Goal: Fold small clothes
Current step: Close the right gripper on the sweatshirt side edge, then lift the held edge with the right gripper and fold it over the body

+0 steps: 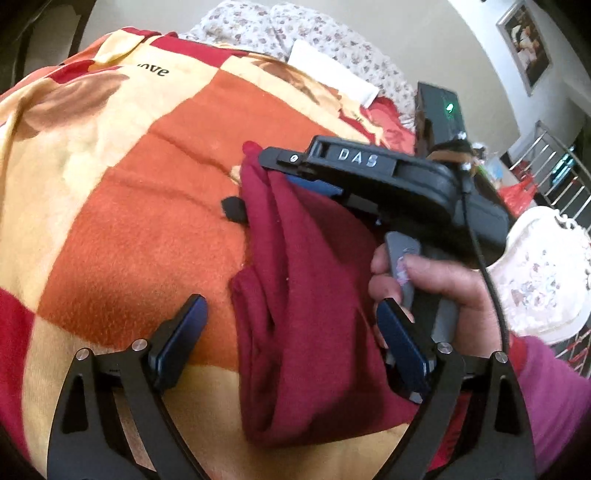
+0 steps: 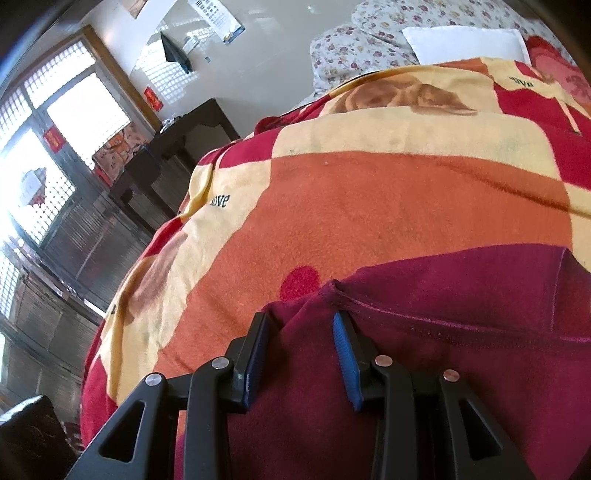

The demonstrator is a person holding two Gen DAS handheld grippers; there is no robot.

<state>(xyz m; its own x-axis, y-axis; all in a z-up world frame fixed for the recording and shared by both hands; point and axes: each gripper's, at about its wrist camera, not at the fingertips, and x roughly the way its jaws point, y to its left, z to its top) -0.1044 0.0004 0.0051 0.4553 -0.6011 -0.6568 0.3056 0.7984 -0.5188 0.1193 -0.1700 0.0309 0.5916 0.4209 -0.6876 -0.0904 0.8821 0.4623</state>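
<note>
A dark red small garment (image 1: 306, 314) hangs bunched above the orange, cream and red blanket (image 1: 129, 221) on the bed. My right gripper (image 1: 258, 177) is seen from the side in the left wrist view, closed on the garment's top edge with cloth between its fingers. In the right wrist view the right gripper (image 2: 301, 325) has the garment (image 2: 461, 314) bunched between its partly closed blue pads (image 2: 341, 350). My left gripper (image 1: 291, 317) is open, its fingers (image 1: 184, 332) standing either side of the hanging cloth without pinching it.
Floral pillows (image 1: 295, 26) and a white pillow (image 1: 332, 72) lie at the bed's head. A dark box with a green light (image 1: 439, 110) and a white ornate chair (image 1: 546, 273) stand at the right. A dark table (image 2: 177, 147) and windows (image 2: 55, 129) lie beyond the bed's left edge.
</note>
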